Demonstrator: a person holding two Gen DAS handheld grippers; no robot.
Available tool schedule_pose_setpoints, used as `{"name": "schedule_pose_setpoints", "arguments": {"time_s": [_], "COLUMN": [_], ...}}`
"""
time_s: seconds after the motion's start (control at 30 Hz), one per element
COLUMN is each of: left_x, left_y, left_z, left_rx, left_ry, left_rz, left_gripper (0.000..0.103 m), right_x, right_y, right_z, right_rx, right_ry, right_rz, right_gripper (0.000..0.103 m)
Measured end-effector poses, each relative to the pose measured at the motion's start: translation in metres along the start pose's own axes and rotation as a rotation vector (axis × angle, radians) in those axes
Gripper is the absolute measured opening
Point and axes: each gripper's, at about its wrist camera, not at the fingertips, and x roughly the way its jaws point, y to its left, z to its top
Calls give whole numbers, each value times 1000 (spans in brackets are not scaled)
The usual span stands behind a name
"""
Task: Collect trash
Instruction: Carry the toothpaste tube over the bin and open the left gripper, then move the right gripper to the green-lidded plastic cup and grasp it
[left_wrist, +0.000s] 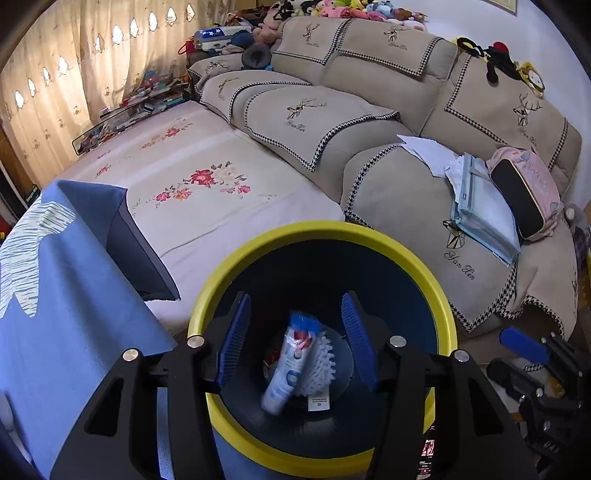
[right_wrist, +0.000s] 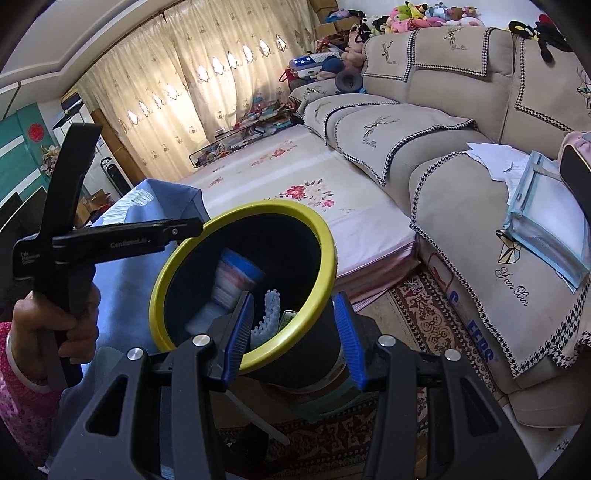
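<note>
A dark bin with a yellow rim (left_wrist: 325, 229) stands below my left gripper (left_wrist: 299, 339), whose blue-padded jaws are open and empty above its mouth. Inside lie a white and blue tube (left_wrist: 291, 365) and a white spiky ball (left_wrist: 319, 365). In the right wrist view the same bin (right_wrist: 317, 229) is tilted, and my right gripper (right_wrist: 295, 332) straddles its near wall, one finger inside and one outside; the jaws look closed on the rim. The tube (right_wrist: 236, 277) and spiky item (right_wrist: 269, 314) show inside. The left gripper's handle (right_wrist: 110, 240) is at left.
A blue cloth (left_wrist: 66, 295) covers a surface at left. A floral mat (left_wrist: 207, 177) lies beside a beige sofa (left_wrist: 369, 122) holding papers, a clear folder (left_wrist: 480, 206) and a pink bag (left_wrist: 528, 192). A patterned rug (right_wrist: 424, 314) covers the floor.
</note>
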Motion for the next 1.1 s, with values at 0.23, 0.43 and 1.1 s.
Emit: {"name": "schedule_pose_setpoints", "arguments": {"time_s": [0.23,0.43,1.1], "left_x": [-65,-129,-364], "left_y": [8,24,193], "left_z": [-12,-42,-303], "left_rx": [-33,-89,-503], "left_ry": [-107,-188,-399], "left_rz": [1,31,482], "left_gripper": [64,81,98], "right_x": [-2,-2,-13], "right_y": [6,21,212], "right_z": [-3,-7,-37], "right_rx": [-8,-26,-329], "right_ry": [2,17,54], "right_rz": [8,18,182], "right_gripper": [44,44,47]}}
